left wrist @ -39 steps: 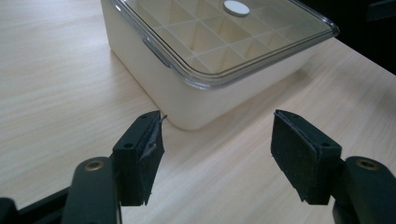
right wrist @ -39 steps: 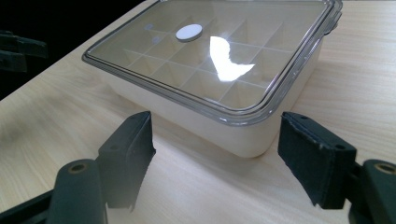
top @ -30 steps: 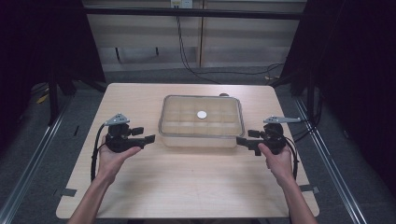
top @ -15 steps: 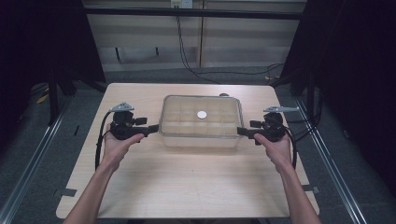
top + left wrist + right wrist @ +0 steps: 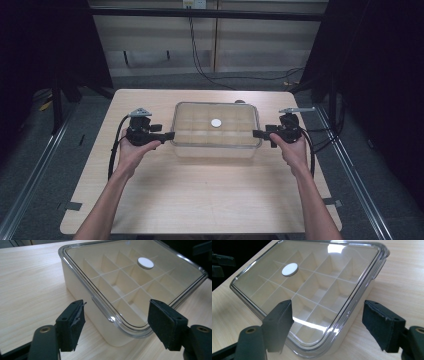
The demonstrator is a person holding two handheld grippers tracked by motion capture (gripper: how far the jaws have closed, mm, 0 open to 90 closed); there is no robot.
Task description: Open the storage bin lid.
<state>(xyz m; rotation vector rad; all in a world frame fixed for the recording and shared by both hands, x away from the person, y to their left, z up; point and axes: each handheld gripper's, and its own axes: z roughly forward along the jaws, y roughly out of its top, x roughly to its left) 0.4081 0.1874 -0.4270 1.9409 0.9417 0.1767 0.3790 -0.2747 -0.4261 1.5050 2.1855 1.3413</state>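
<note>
A cream box with several inner compartments point(image 5: 216, 135) point(image 5: 82, 285) point(image 5: 359, 300) stands mid-table under a clear lid point(image 5: 216, 112) point(image 5: 140, 282) point(image 5: 312, 285). A white round disc point(image 5: 216, 122) point(image 5: 145, 263) point(image 5: 289, 269) sits at the lid's centre. My left gripper point(image 5: 168, 135) point(image 5: 116, 325) is open at the box's left end, jaws straddling its near corner. At the opposite end my right gripper point(image 5: 257, 133) point(image 5: 328, 327) is open too, jaws either side of that corner. Neither touches the box as far as I can tell.
The light wooden table point(image 5: 200, 200) has free surface in front of the box. Metal rails point(image 5: 40, 155) run along both sides on the floor. Cables point(image 5: 200, 55) trail behind the table's far edge.
Both grippers moved forward and inward to the box's two ends. The box stayed put.
</note>
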